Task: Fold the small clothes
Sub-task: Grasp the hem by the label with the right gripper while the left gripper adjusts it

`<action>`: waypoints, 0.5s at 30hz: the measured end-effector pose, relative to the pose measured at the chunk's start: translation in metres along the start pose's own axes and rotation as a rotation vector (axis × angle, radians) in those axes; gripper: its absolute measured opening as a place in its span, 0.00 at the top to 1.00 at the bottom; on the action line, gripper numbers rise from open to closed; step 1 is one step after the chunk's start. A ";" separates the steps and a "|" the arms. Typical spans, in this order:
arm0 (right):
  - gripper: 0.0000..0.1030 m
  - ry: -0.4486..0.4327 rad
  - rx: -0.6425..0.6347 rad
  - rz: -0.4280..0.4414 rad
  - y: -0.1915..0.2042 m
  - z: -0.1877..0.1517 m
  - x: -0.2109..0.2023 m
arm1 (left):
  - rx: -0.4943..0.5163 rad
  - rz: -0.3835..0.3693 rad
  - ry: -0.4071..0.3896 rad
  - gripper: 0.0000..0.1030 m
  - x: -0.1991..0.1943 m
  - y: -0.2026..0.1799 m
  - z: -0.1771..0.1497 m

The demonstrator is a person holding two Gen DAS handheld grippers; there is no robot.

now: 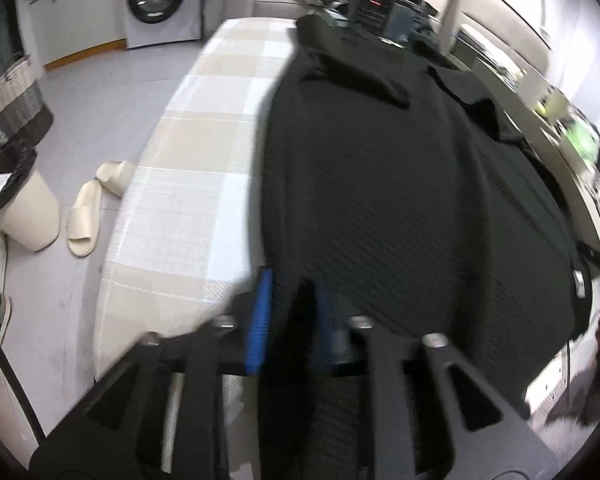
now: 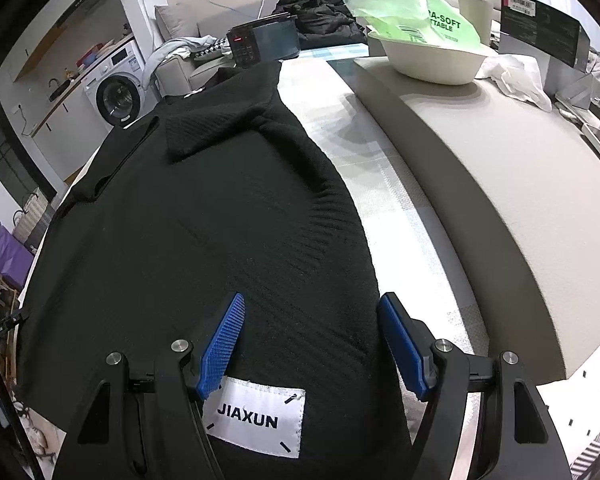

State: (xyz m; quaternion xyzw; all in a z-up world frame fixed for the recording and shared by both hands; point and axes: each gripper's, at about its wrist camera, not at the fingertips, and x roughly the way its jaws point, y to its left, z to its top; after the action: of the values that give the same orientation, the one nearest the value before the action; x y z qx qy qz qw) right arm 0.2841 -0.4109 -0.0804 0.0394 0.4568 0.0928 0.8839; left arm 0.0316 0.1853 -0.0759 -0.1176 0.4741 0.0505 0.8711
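Observation:
A black textured polo shirt (image 1: pixel 380 184) lies flat on a checked beige and white cover (image 1: pixel 196 184), collar at the far end. My left gripper (image 1: pixel 294 312) is at the shirt's near left hem. Its blue pads (image 1: pixel 259 320) stand close together, with a bunched fold of the black cloth pinched between them. In the right wrist view the same shirt (image 2: pixel 204 216) fills the middle, with a white JIAXUN label (image 2: pixel 256 420) at the near hem. My right gripper (image 2: pixel 312 340) hovers open over the near right hem, its blue pads (image 2: pixel 224 344) wide apart and clear of the cloth.
A thick beige cushion (image 2: pixel 480 184) runs along the right of the shirt, bearing a white bowl (image 2: pixel 432 62) and a green bag (image 2: pixel 408 8). A dark device with a red display (image 2: pixel 260 42) sits beyond the collar. Slippers (image 1: pixel 96 208), a bin (image 1: pixel 24 204) and a washing machine (image 1: pixel 156 0) are on the left.

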 end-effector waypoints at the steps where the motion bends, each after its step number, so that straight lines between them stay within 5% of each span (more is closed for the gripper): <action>1: 0.31 -0.002 0.000 0.002 -0.001 0.000 0.001 | 0.008 0.000 -0.002 0.68 0.000 -0.002 -0.001; 6: 0.31 -0.026 0.024 -0.021 -0.006 0.001 0.007 | 0.032 0.051 -0.044 0.71 0.002 -0.011 -0.004; 8: 0.31 -0.037 0.016 -0.050 -0.006 0.002 0.009 | 0.026 0.049 -0.060 0.91 0.003 -0.010 -0.004; 10: 0.32 -0.044 0.005 -0.060 -0.006 0.003 0.011 | 0.012 0.021 -0.062 0.95 0.002 -0.008 -0.005; 11: 0.36 -0.047 0.003 -0.068 -0.006 0.004 0.012 | 0.017 0.024 -0.064 0.96 0.001 -0.008 -0.006; 13: 0.62 -0.049 -0.030 -0.090 -0.002 0.006 0.014 | 0.025 0.026 -0.069 0.97 0.000 -0.009 -0.006; 15: 0.74 -0.046 -0.064 -0.098 0.002 0.006 0.015 | 0.024 0.022 -0.076 0.97 -0.001 -0.007 -0.007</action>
State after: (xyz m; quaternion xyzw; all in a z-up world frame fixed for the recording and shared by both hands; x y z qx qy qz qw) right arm 0.2973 -0.4055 -0.0882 -0.0090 0.4347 0.0630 0.8983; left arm 0.0265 0.1765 -0.0771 -0.0999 0.4427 0.0587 0.8892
